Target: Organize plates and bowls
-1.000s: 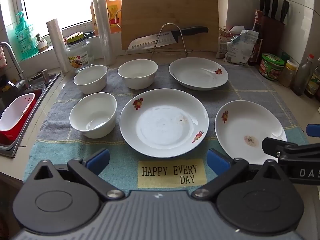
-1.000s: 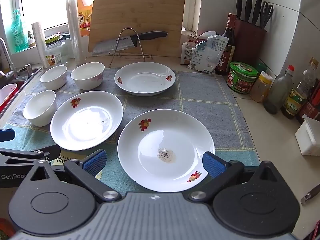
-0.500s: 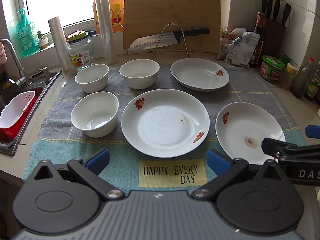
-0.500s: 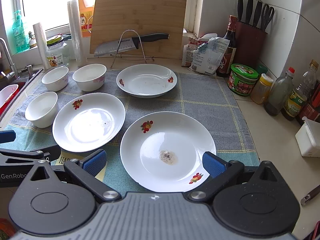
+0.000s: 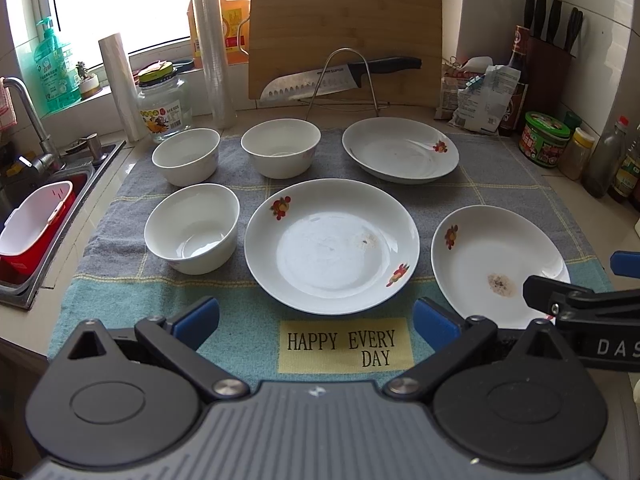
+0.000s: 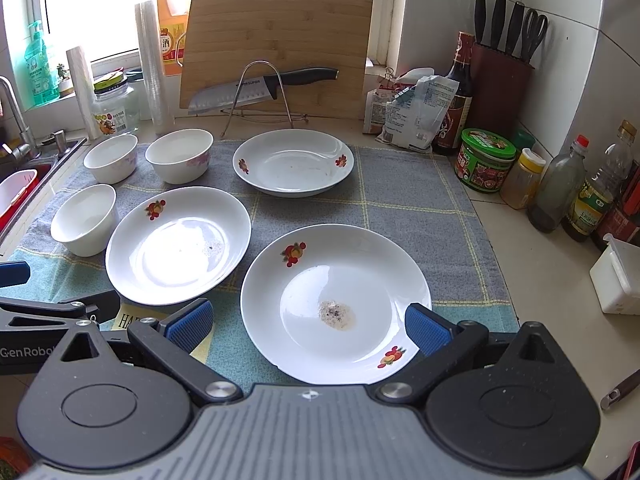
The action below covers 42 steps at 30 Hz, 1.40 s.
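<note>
A kitchen surface by a bright window carries a grey and teal dish towel printed HAPPY EVERY DAY, with all the crockery laid out on it.

Nearest the cameras, the left gripper hangs over the towel's front edge, its jaws spread wide and empty, the printed label between its blue pads. The right gripper is beside it, jaws also wide and holding nothing, straddling the near rim of the stained plate, which has a brownish smear in its well; whether the pads touch the rim cannot be told.

Just left of that plate lies the middle plate, with red flower prints on its rim, the two rims near each other. Left again stands the near bowl, upright and just beside the middle plate.

Farther back runs a second row: the back-left bowl, the back-centre bowl and, to the right, the far plate, each apart from its neighbours.

Behind them a knife rests across a wire rack in front of a bamboo cutting board leaning on the wall. A sink sits at far left, and bottles and a knife block stand at right.
</note>
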Available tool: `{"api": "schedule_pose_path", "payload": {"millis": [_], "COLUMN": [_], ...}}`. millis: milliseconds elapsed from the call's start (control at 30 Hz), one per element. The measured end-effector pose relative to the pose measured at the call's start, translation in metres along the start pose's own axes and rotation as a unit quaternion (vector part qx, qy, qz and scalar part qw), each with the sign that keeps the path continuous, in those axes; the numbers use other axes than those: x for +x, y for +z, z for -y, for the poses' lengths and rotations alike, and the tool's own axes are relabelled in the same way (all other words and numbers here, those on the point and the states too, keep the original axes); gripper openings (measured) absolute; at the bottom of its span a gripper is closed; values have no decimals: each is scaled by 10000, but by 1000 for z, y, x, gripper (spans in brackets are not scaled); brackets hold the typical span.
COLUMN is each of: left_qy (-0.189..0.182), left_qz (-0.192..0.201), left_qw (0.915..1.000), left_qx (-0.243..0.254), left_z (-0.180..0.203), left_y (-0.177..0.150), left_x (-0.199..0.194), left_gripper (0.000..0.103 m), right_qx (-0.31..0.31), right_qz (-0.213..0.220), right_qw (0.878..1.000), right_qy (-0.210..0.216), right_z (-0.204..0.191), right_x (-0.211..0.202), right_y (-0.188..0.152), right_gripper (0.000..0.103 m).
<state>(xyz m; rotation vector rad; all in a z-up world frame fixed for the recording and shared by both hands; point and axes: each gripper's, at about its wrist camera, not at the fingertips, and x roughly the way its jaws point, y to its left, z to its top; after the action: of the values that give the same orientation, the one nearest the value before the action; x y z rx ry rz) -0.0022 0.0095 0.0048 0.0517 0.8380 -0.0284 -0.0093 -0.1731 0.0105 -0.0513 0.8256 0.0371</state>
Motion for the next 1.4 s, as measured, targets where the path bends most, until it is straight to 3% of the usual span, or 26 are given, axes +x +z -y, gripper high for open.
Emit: {"api": "schedule_pose_path", "payload": {"millis": [1400], "left_qy": [32], "left_qz": [-11], "left_qw": [10000], "left_qx": [-15], "left_z": [-1], "left_y": [3], "left_x": [-3], "left_gripper": [102], "right_qx": [-44], "right_qz": [81], "right_qw": [10000], "right_qy": [2], "right_z": [-1], "right_x": [-3], "right_y": [1], "right_gripper": [103]}}
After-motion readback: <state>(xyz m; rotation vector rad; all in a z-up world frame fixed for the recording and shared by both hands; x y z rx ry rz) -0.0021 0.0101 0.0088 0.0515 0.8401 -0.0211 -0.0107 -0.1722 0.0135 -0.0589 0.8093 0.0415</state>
